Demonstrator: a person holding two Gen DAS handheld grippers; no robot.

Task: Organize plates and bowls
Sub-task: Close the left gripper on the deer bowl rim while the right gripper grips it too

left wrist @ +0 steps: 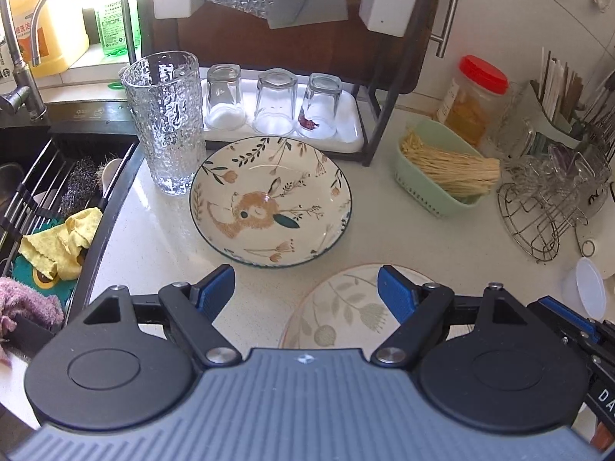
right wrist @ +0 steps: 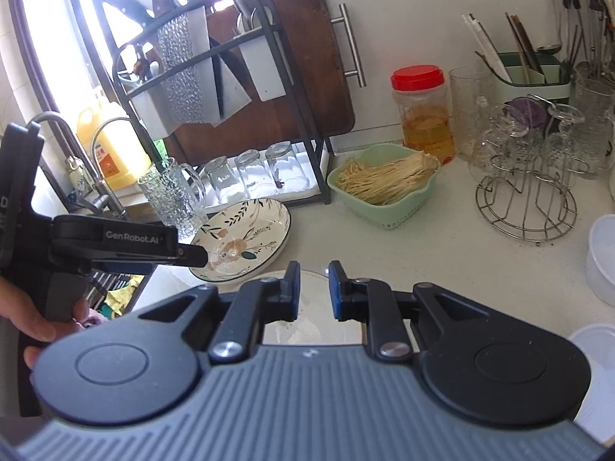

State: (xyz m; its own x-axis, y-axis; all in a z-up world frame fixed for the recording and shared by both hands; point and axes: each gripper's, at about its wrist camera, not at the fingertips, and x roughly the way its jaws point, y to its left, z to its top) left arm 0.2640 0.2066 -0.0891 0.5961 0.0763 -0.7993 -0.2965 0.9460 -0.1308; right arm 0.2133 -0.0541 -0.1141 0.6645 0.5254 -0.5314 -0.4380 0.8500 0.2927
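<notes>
Sink area: the sink rack (left wrist: pixel 46 192) occupies the left edge of the left wrist frame, with a yellow cloth (left wrist: pixel 61 242) lying on it.
Textured glass: a tall textured glass (left wrist: pixel 165 123) stands upright at upper left of centre, just beside the rabbit bowl's rim.
Rabbit bowl: the rabbit bowl (left wrist: pixel 271 199) sits at frame centre on the white counter (left wrist: pixel 153 253), upright and empty.
Left gripper: the left gripper (left wrist: pixel 305 288) hovers at lower centre with jaws spread wide, nothing between the pads.
Leaf plate: the leaf plate (left wrist: pixel 338 307) lies flat at lower centre-right, near the bowl but apart from it, partly hidden by the right finger.
Glass tray: three inverted glasses (left wrist: pixel 275 101) stand in a row on a white tray above the bowl.
Green basket: a green basket (left wrist: pixel 434 176) of noodles sits at centre right.
Right gripper: the right gripper (right wrist: pixel 313 288) is over the plate with jaws narrowed to a small gap; no object appears clamped, though the view past the pads is poor.
</notes>
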